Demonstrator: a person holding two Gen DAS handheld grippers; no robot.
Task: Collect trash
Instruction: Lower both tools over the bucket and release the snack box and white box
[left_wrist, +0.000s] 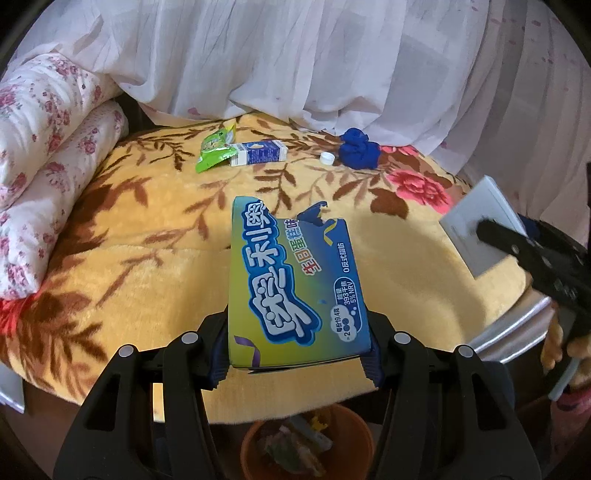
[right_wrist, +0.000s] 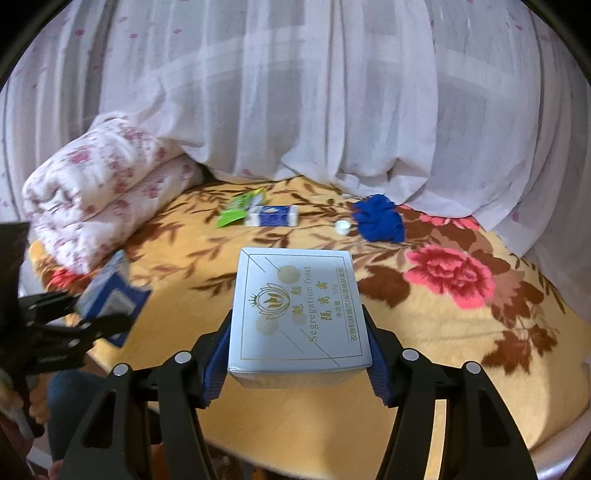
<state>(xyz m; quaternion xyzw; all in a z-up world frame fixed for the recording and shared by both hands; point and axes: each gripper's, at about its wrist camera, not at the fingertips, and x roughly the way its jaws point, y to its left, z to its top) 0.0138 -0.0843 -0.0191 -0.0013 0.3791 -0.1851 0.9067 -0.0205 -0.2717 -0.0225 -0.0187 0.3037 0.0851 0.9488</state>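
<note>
Your left gripper clamps the snack box directly above the orange bin, while your right gripper grips the white box farther off.

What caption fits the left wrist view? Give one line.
Left tool grips a torn snack box above an orange bin beside the bed.

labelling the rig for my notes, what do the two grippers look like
Both the left gripper and right gripper have black plastic arms with round silver rivets and ribbed blue pads on the fingers. No cables or markings show.
</note>
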